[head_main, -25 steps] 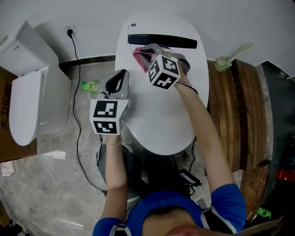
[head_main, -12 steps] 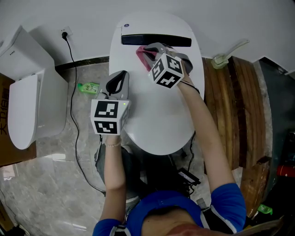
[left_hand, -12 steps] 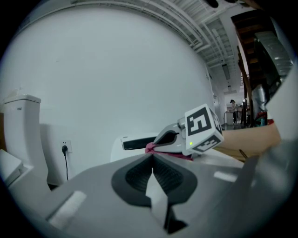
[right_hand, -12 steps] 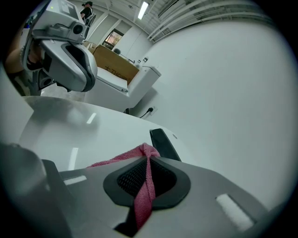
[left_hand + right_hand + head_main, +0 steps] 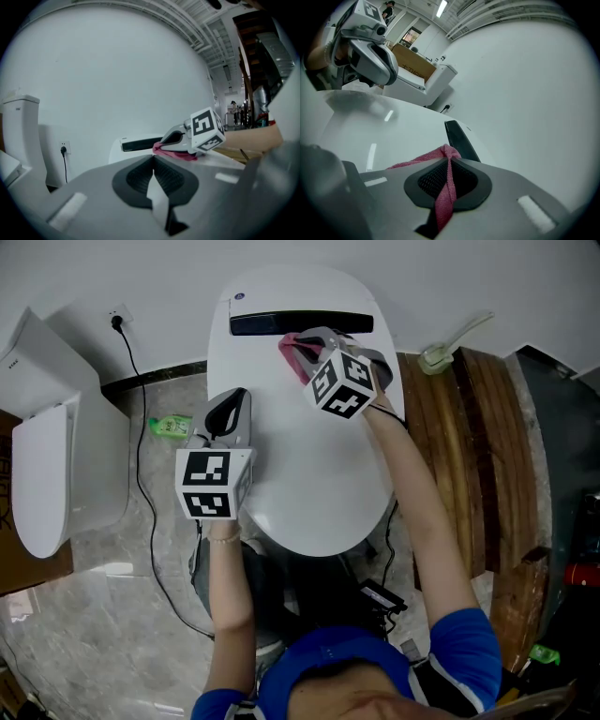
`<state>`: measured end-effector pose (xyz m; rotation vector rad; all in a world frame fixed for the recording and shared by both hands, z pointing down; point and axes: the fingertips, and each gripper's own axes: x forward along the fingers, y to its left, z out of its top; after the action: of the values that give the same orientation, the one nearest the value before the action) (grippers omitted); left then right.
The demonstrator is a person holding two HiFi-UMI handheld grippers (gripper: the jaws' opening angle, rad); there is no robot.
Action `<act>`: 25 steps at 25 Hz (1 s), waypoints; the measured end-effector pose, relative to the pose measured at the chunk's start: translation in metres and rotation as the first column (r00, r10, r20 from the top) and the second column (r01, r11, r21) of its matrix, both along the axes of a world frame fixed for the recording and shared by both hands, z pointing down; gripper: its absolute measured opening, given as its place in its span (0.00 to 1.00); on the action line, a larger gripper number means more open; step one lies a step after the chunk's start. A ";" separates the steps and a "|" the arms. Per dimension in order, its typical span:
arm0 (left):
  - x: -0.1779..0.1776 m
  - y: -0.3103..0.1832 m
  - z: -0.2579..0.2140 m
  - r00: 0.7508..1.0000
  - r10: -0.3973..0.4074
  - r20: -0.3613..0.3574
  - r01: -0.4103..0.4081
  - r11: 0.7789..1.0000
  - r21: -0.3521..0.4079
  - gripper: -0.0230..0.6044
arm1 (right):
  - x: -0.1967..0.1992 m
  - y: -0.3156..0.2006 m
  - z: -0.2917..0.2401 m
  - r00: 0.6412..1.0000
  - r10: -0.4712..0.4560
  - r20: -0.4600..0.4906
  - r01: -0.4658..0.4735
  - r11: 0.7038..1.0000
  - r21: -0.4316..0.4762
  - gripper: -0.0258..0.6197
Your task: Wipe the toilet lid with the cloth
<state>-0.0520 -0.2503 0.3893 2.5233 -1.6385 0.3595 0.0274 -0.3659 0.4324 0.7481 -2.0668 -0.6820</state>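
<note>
The white toilet lid fills the middle of the head view, with a black hinge bar at its far end. My right gripper is shut on a pink cloth that lies on the lid just in front of that bar. In the right gripper view the pink cloth is pinched between the jaws, and the black bar runs just beyond. My left gripper hovers at the lid's left edge, jaws together and holding nothing. In the left gripper view the right gripper and cloth show ahead.
A second white toilet stands at the left by a wall socket with a black cable. A green bottle lies on the floor left of the lid. Wooden planks and a brush lie at the right.
The right gripper and cloth have stayed at the far end of the lid by the black bar. The head view has drifted, and the left gripper sits slightly further left.
</note>
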 end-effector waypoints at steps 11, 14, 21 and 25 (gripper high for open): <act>0.005 0.001 0.003 1.000 0.011 0.008 -0.011 1.000 -0.001 0.04 | 0.042 -0.008 0.001 0.998 0.064 0.017 -0.064 0.998 0.005 0.06; 0.006 0.001 0.003 1.000 0.011 0.008 -0.011 1.000 -0.004 0.04 | 0.051 -0.009 0.001 0.997 0.072 0.020 -0.072 0.997 0.003 0.06; 0.005 0.001 0.002 1.000 0.014 0.010 -0.014 1.000 -0.001 0.04 | 0.079 -0.014 0.001 0.992 0.121 0.040 -0.121 0.993 0.000 0.06; 0.005 0.002 0.001 1.000 0.016 0.006 -0.016 1.000 0.001 0.04 | 0.101 -0.016 0.001 0.985 0.162 0.055 -0.162 0.987 -0.001 0.06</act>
<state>-0.0469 -0.2482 0.3905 2.5405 -1.6219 0.3681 0.1281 -0.3819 0.4333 0.9344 -2.0279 -0.5794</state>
